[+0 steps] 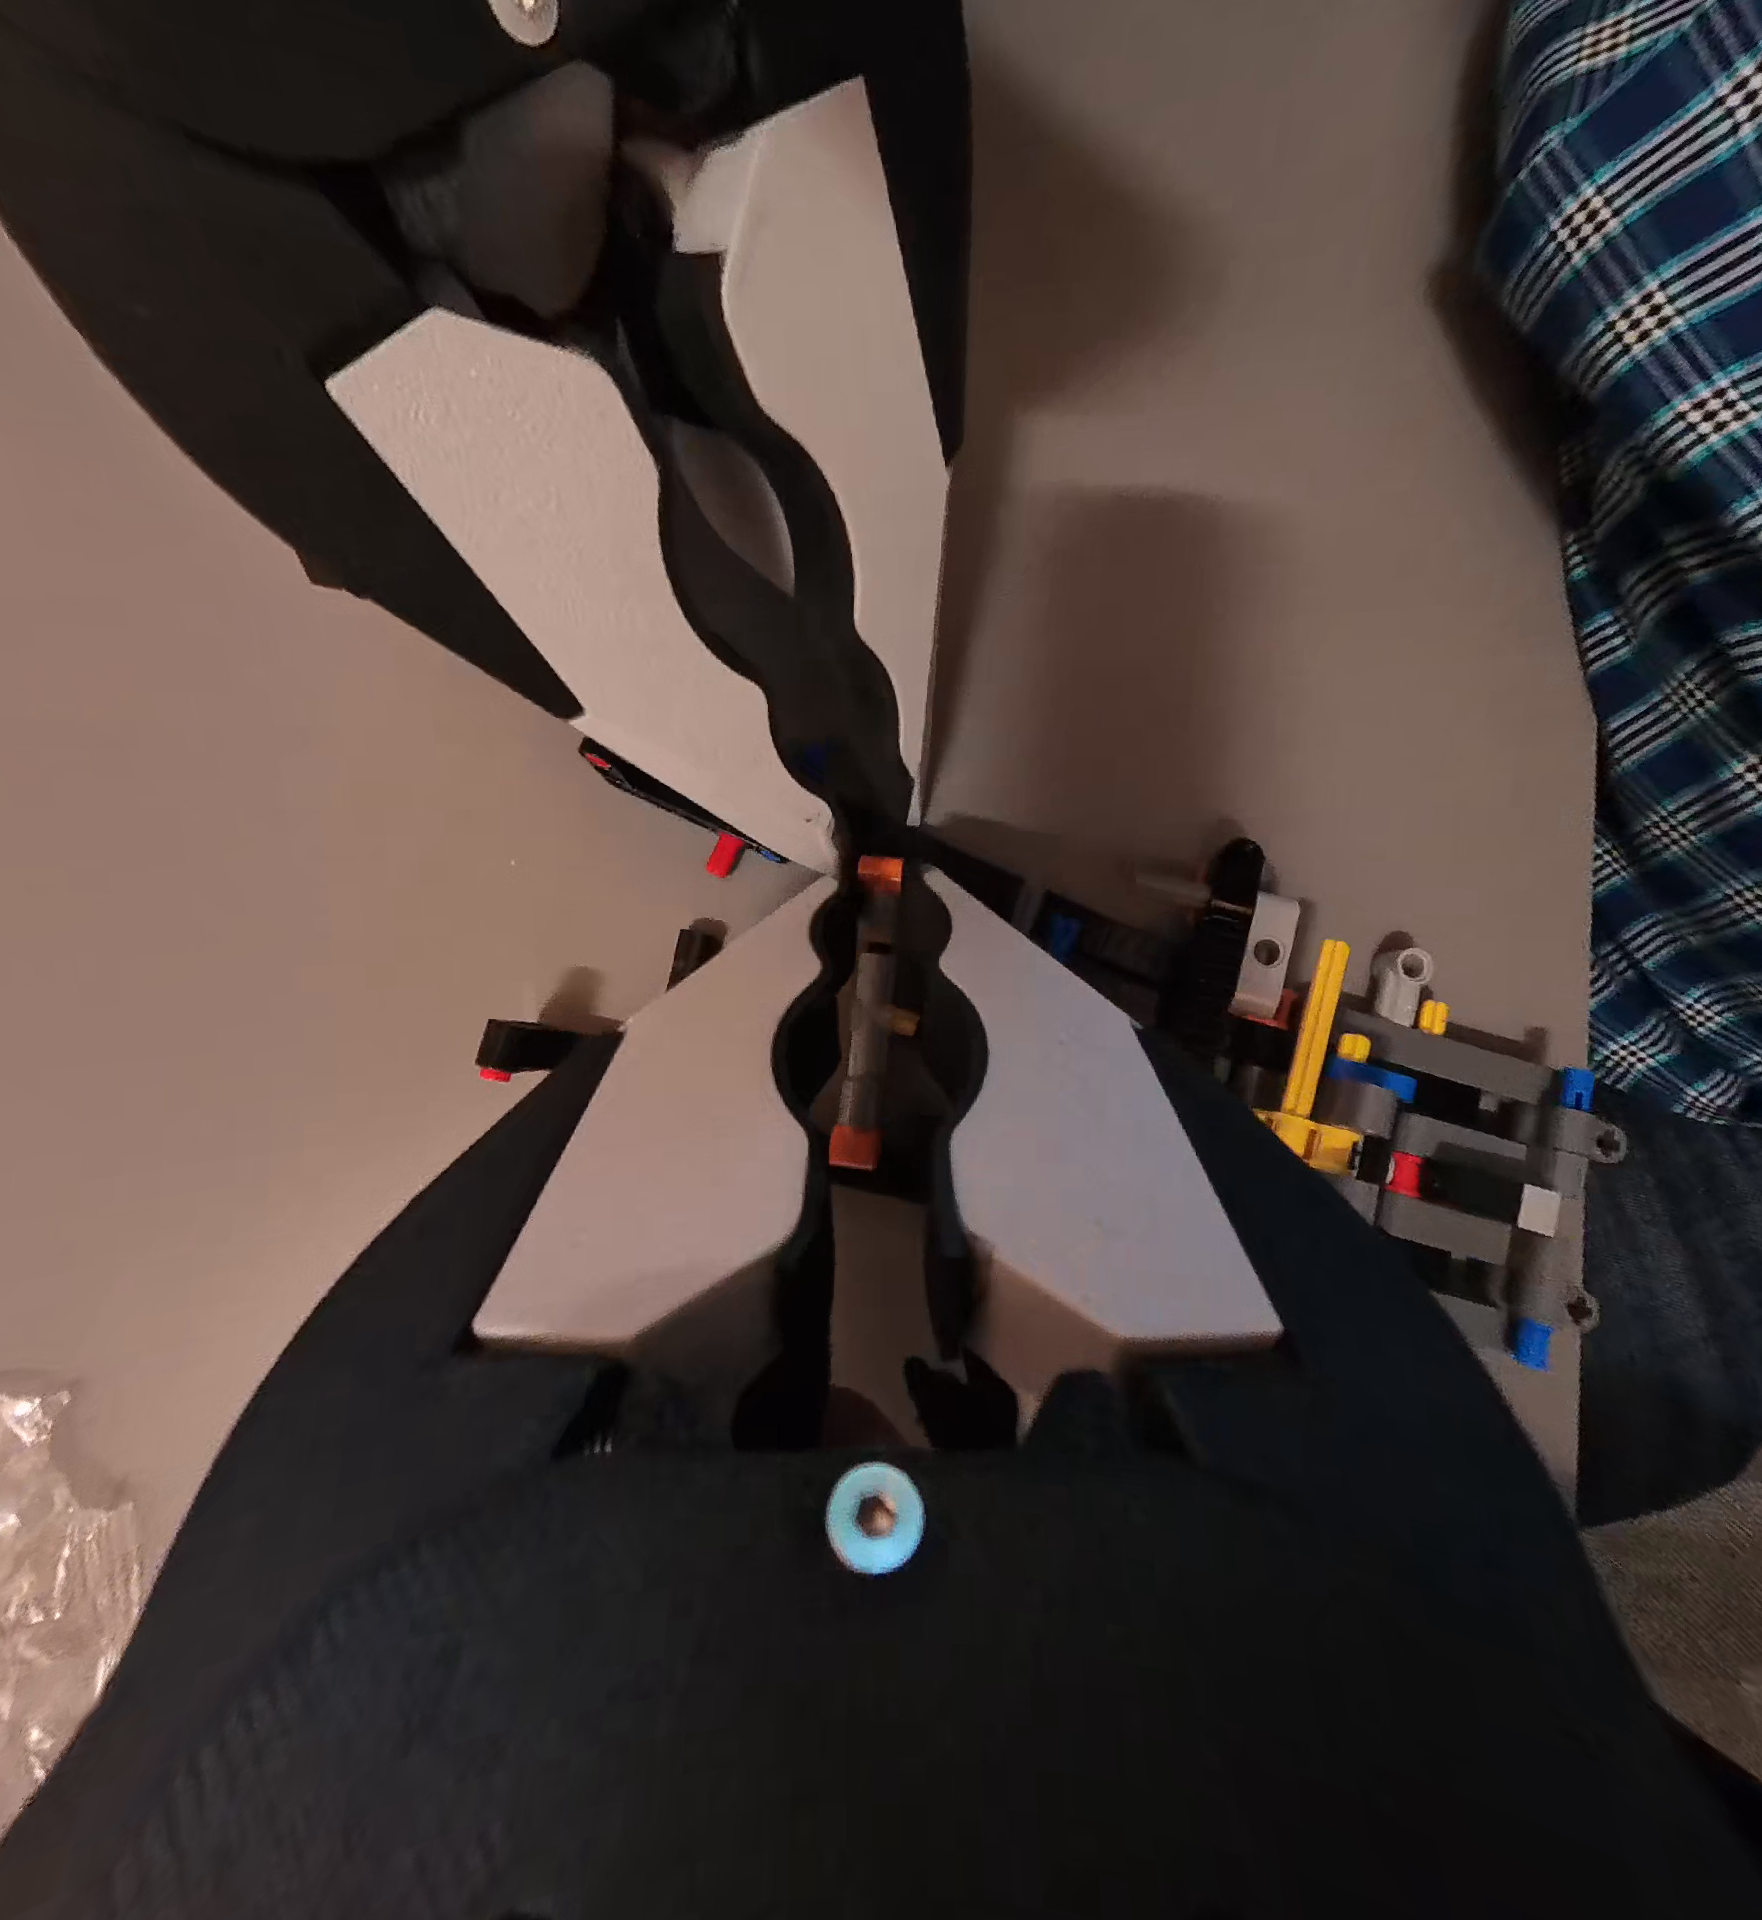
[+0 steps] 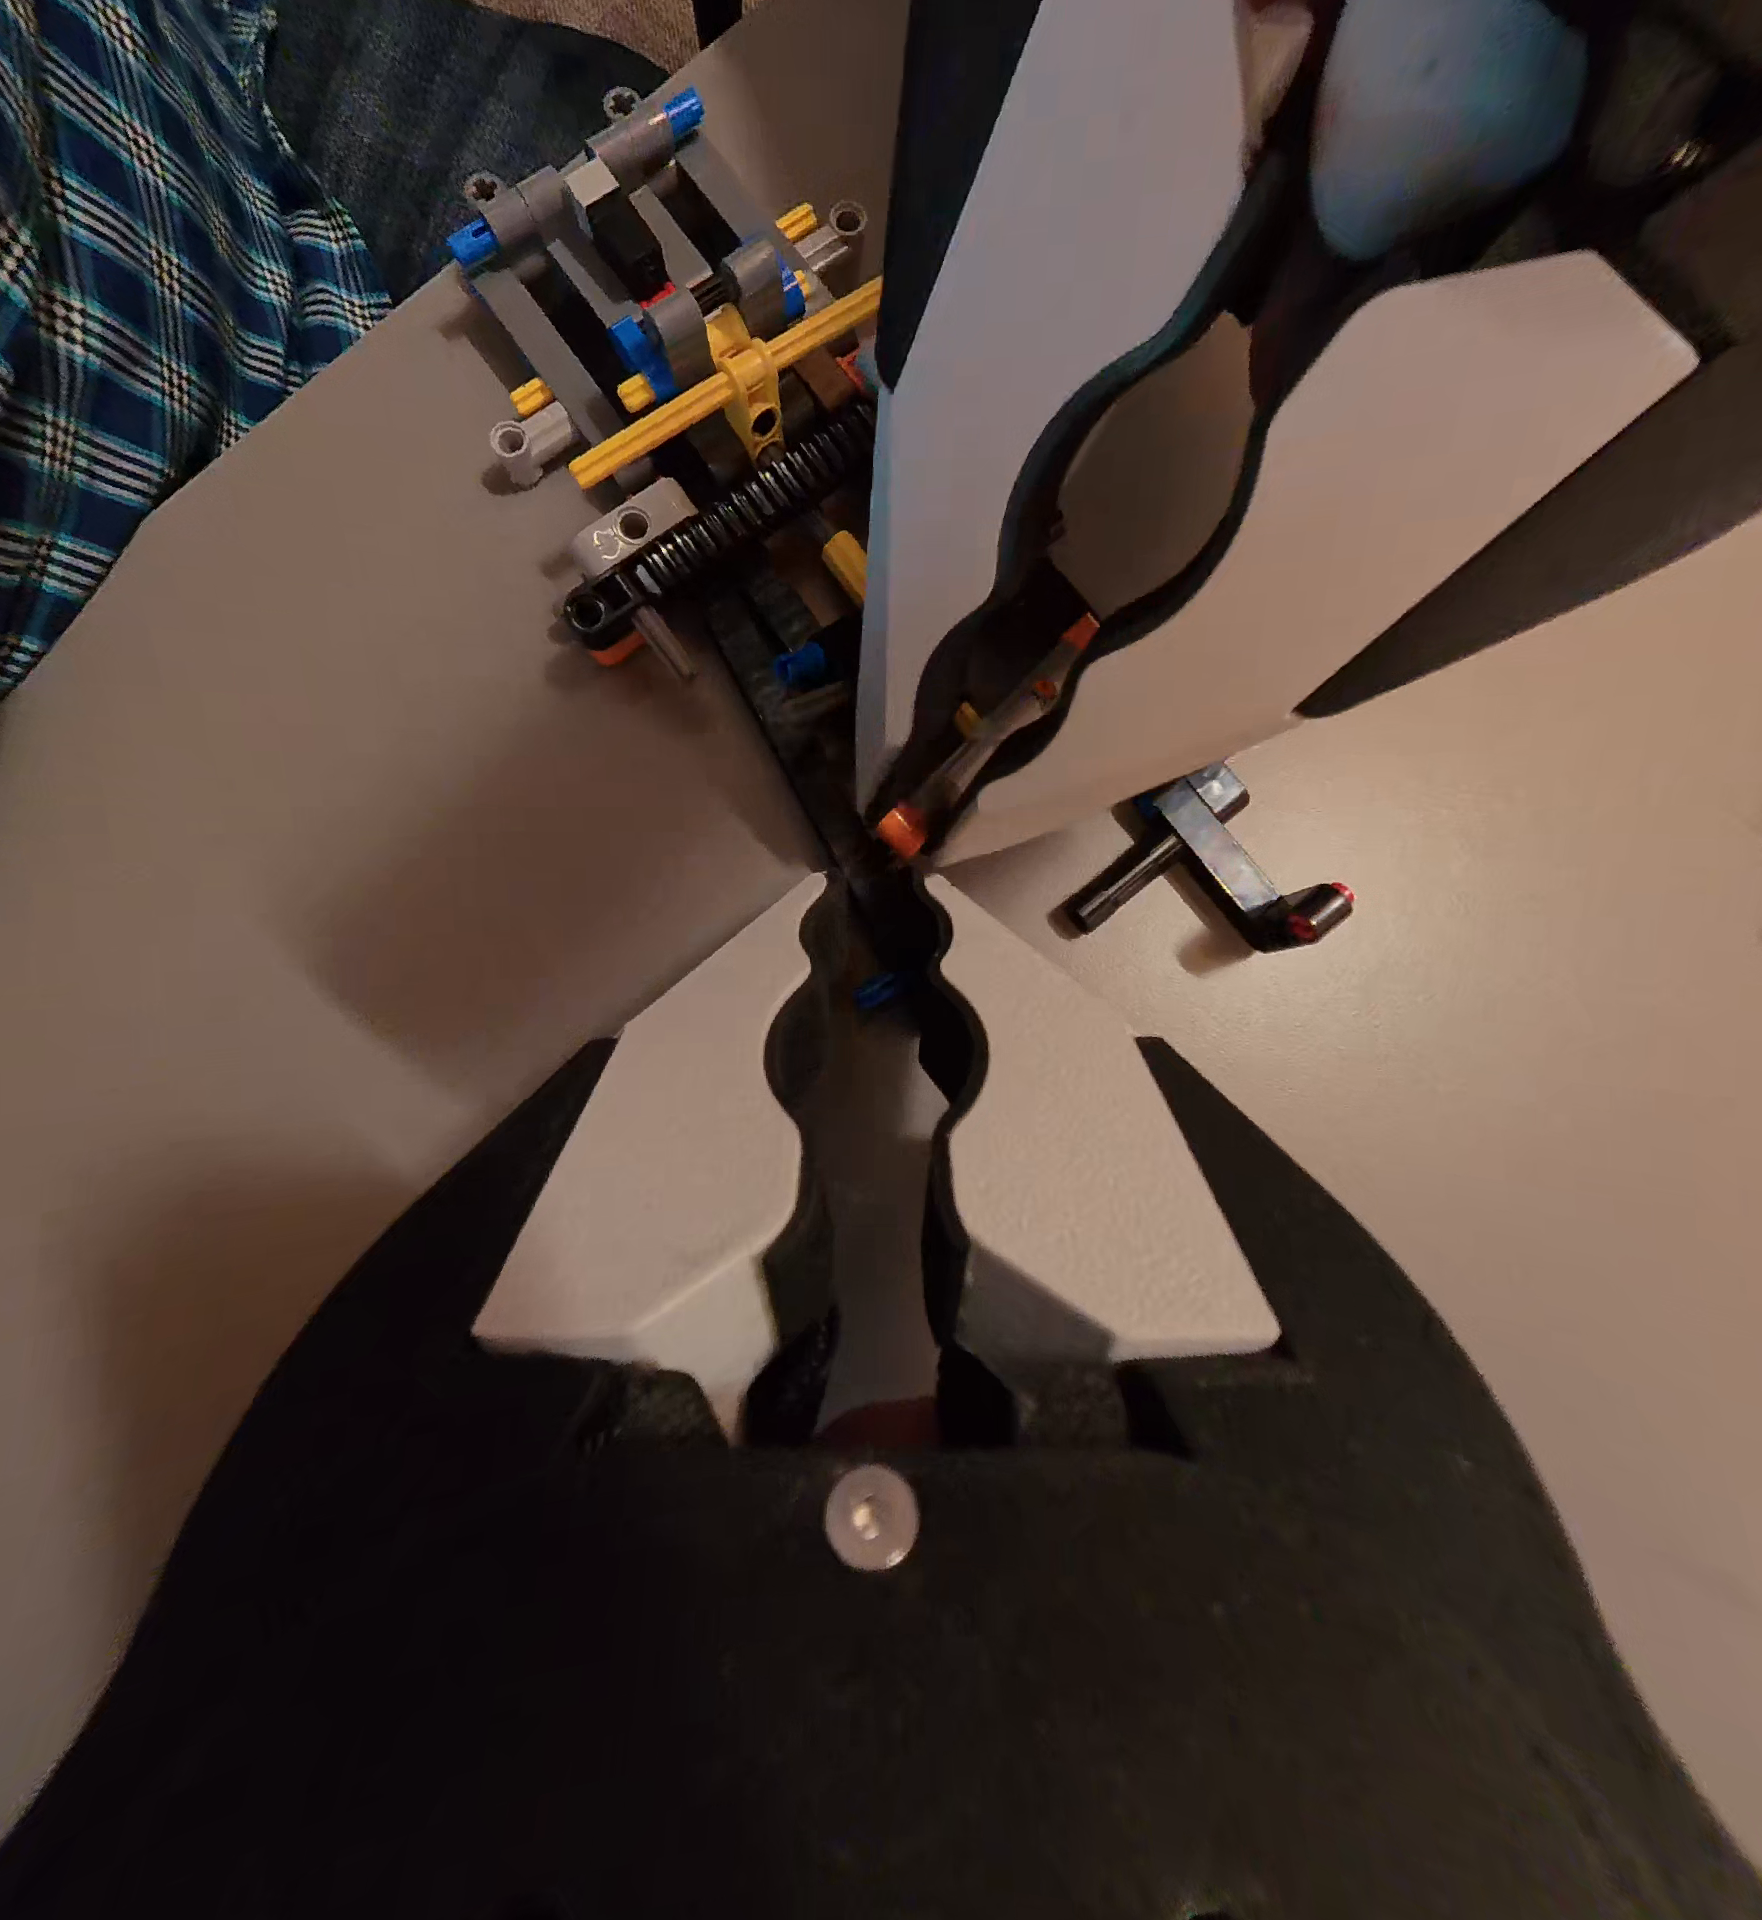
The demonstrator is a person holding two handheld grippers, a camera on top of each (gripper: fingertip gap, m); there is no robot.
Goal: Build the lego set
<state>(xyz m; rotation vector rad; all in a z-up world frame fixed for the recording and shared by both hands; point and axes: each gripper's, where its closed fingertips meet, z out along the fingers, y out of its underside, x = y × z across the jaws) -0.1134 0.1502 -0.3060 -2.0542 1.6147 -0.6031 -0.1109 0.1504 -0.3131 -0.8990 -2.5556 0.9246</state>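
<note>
- Orange-capped grey axle piece (image 1: 872,1023) is clamped lengthwise in the left gripper (image 1: 877,894), long axis along the fingers.
- Right gripper (image 2: 882,914) is closed on the model's black beam (image 2: 835,821), tip to tip.
- The model (image 1: 1417,1122) lies right on the table (image 1: 233,831).

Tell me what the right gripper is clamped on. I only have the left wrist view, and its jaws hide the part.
Observer: The right gripper is shut on a long black beam carrying a blue pin.
Operator: Say where that beam leads.
Observer: It runs into the grey assembly, beside a black ribbed rod.
Operator: Describe the loose part behind those jaws.
Observer: A black-and-blue crank lies on the table, with a black axle sticking out sideways.
</note>
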